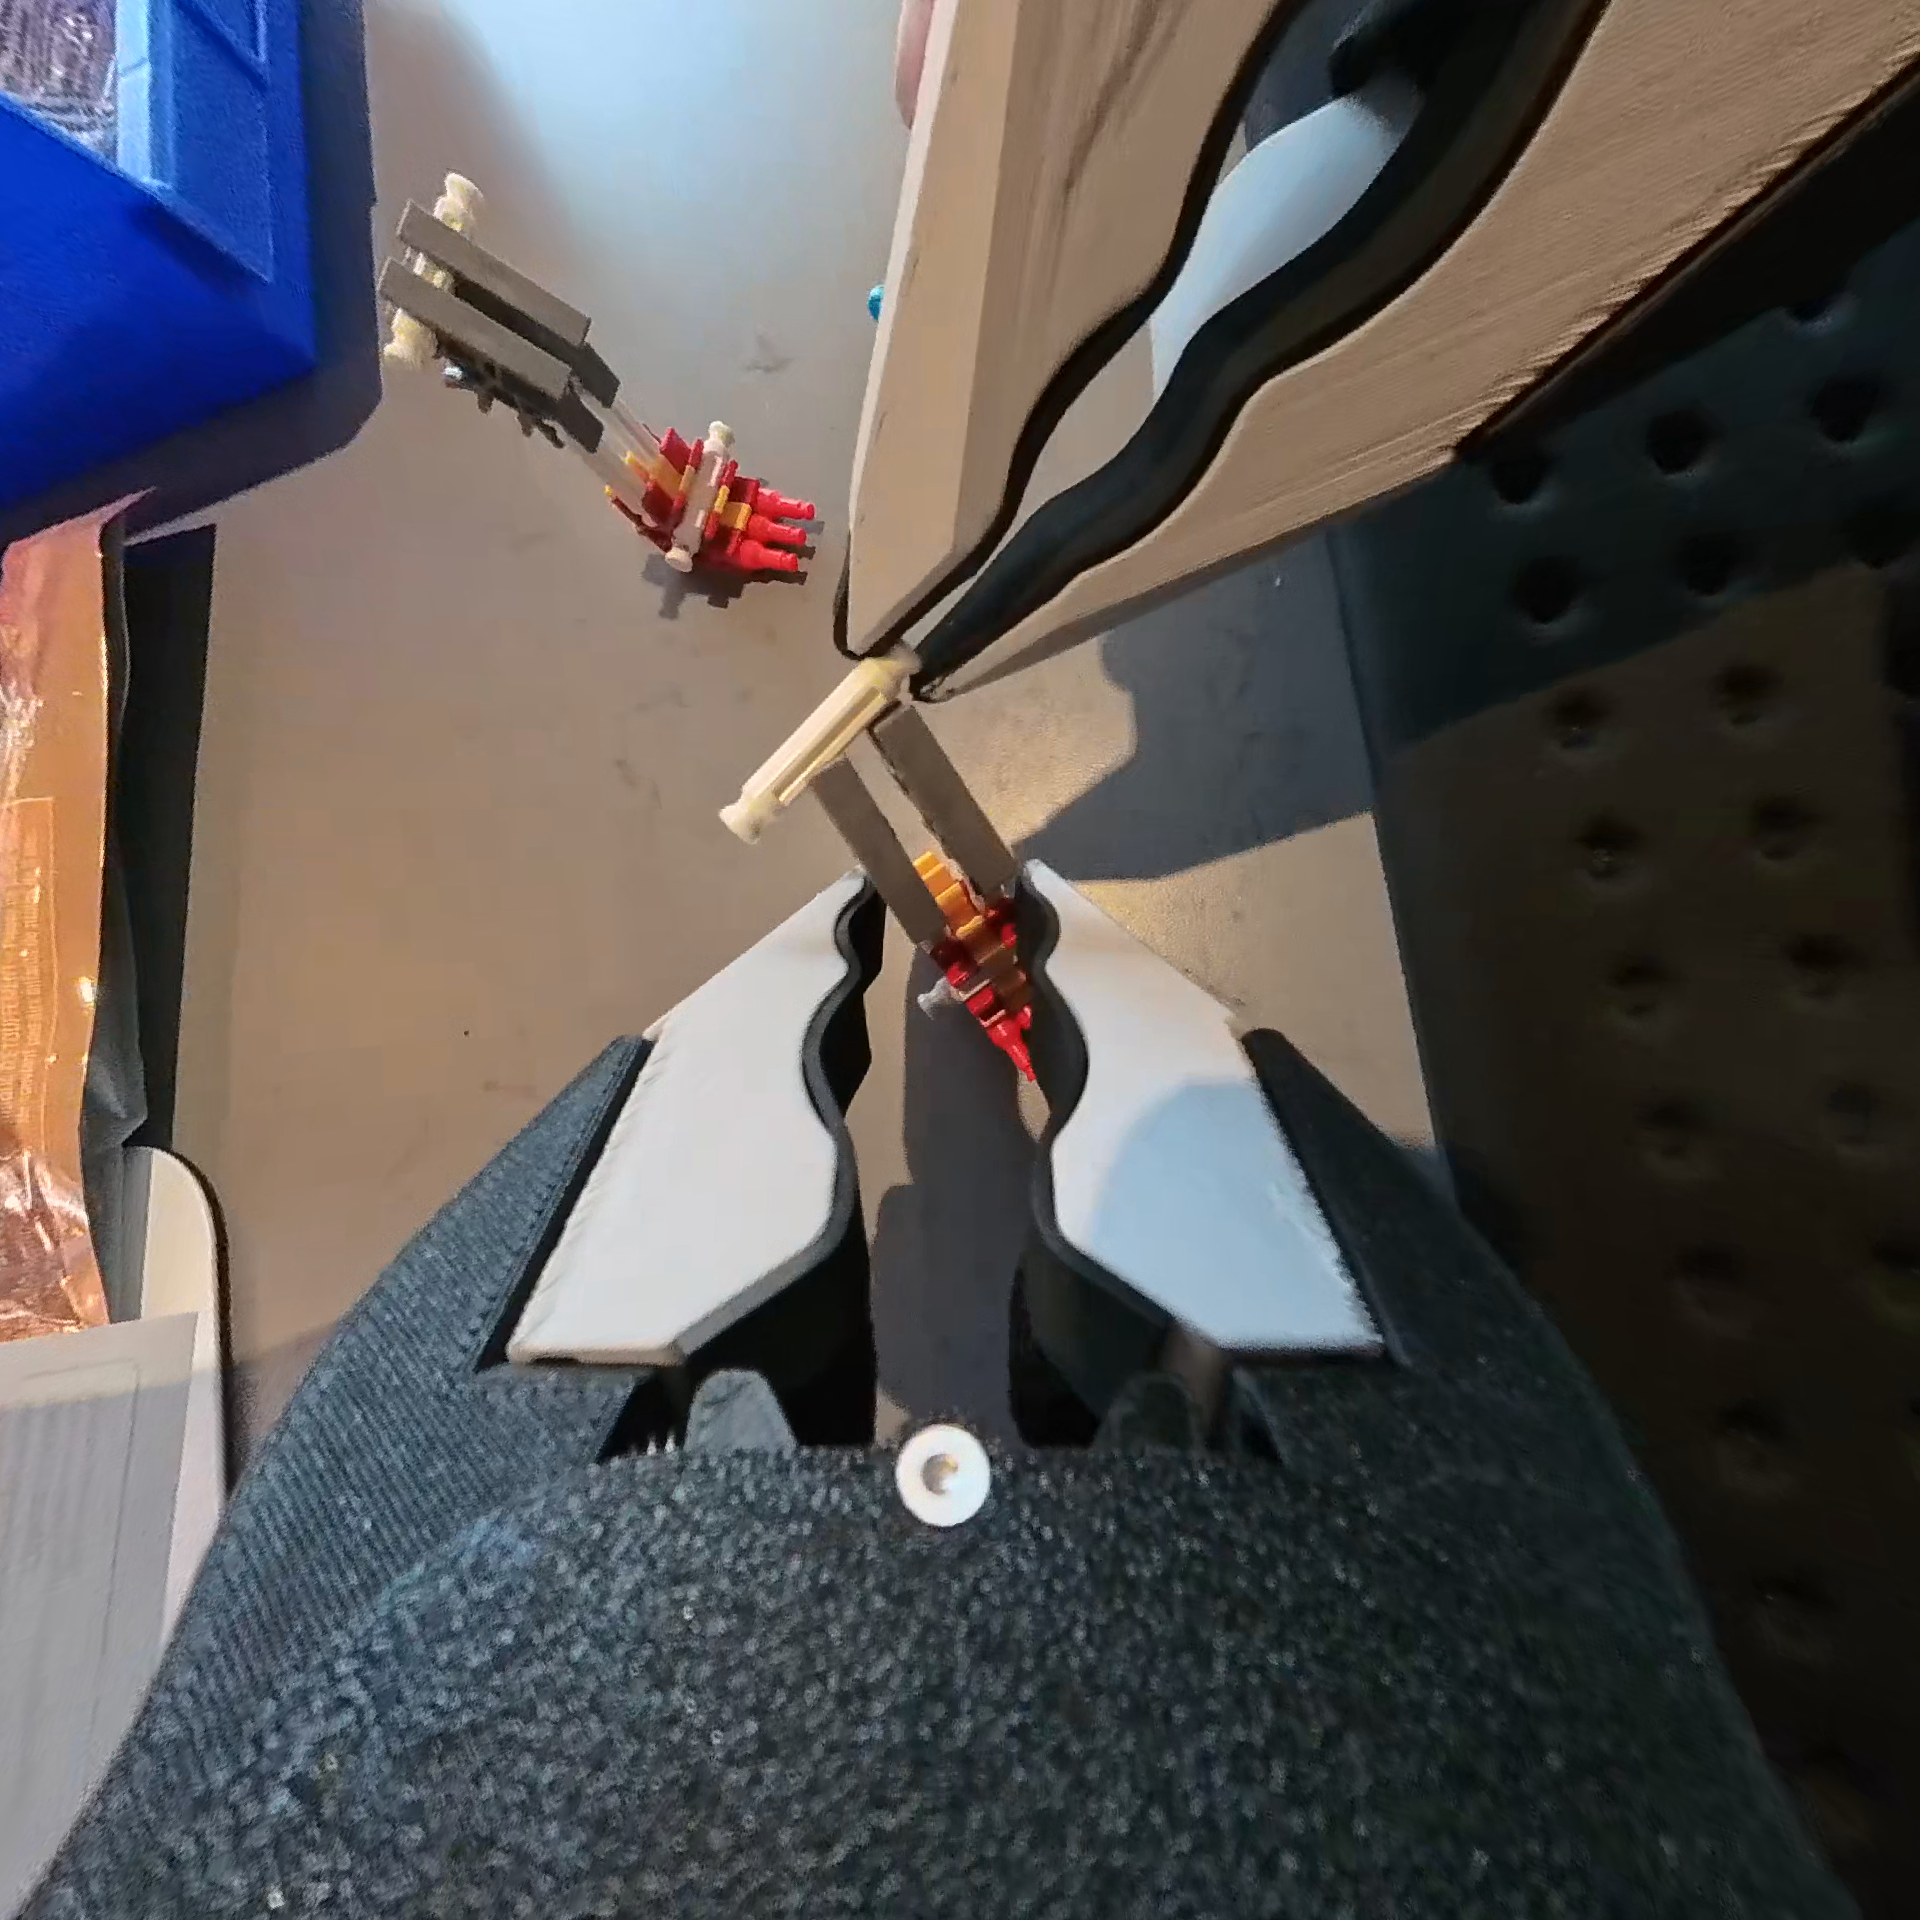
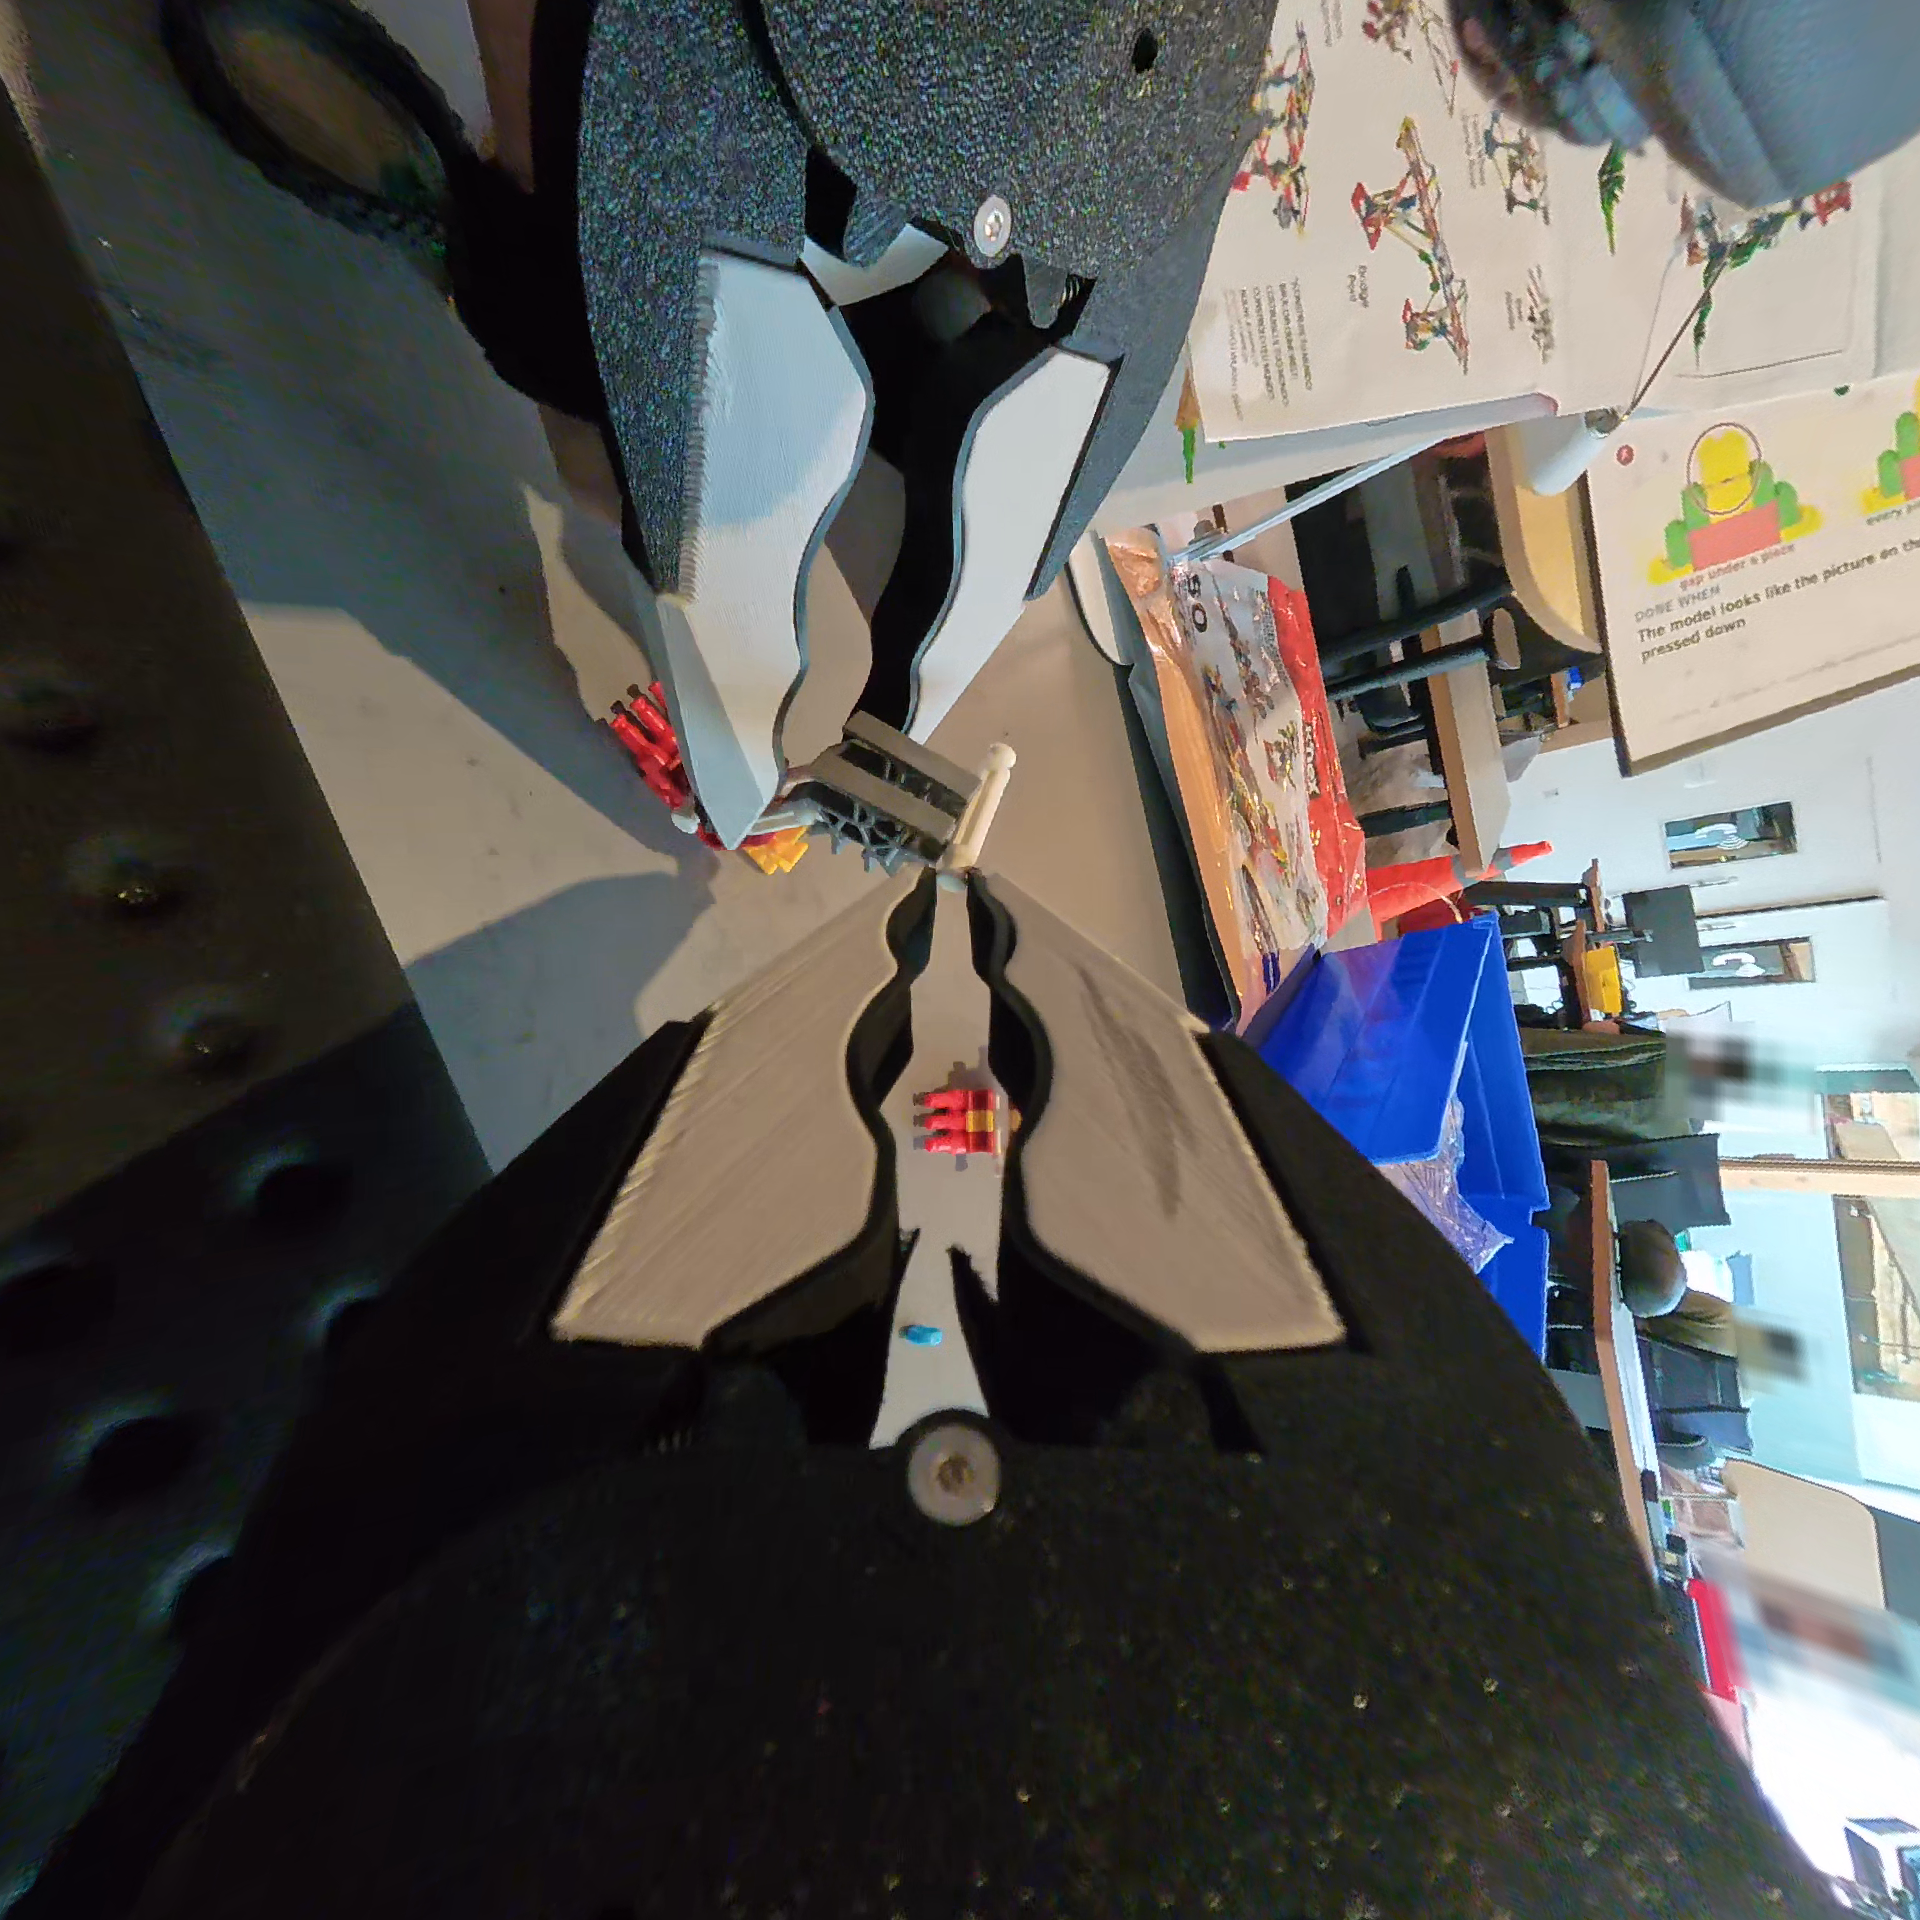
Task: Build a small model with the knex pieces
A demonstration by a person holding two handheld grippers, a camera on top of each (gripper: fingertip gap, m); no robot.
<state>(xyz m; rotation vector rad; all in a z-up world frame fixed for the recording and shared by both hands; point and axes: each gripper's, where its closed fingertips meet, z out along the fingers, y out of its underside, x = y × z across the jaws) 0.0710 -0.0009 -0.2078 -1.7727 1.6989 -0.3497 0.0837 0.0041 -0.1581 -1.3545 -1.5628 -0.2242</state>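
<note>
My left gripper (image 1: 945, 883) is shut on a small toy assembly (image 1: 982, 966) of red and orange pieces with two grey connectors (image 1: 935, 821), held above the table. A cream rod (image 1: 810, 758) crosses the far end of the grey connectors. My right gripper (image 1: 883, 660) reaches in from the upper right and is shut on one end of that rod. In the right wrist view my right gripper (image 2: 951, 883) pinches the rod (image 2: 982, 800), and the left gripper (image 2: 831, 779) holds the assembly (image 2: 894, 800) from above. A second similar assembly (image 1: 551, 353) lies on the table (image 2: 961, 1122).
A blue bin (image 1: 156, 260) (image 2: 1392, 1039) and an orange plastic bag (image 1: 42, 831) (image 2: 1247, 748) stand beside the table. A dark perforated plate (image 1: 1662, 935) (image 2: 156, 727) borders the other side. Printed sheets (image 2: 1455, 208) hang behind. A small blue piece (image 2: 923, 1335) lies on the table. My right fingertips sit around 5 centimetres from my left ones. My left gripper's tips are some 8 centimetres from the dark perforated plate (image 2: 156, 727).
</note>
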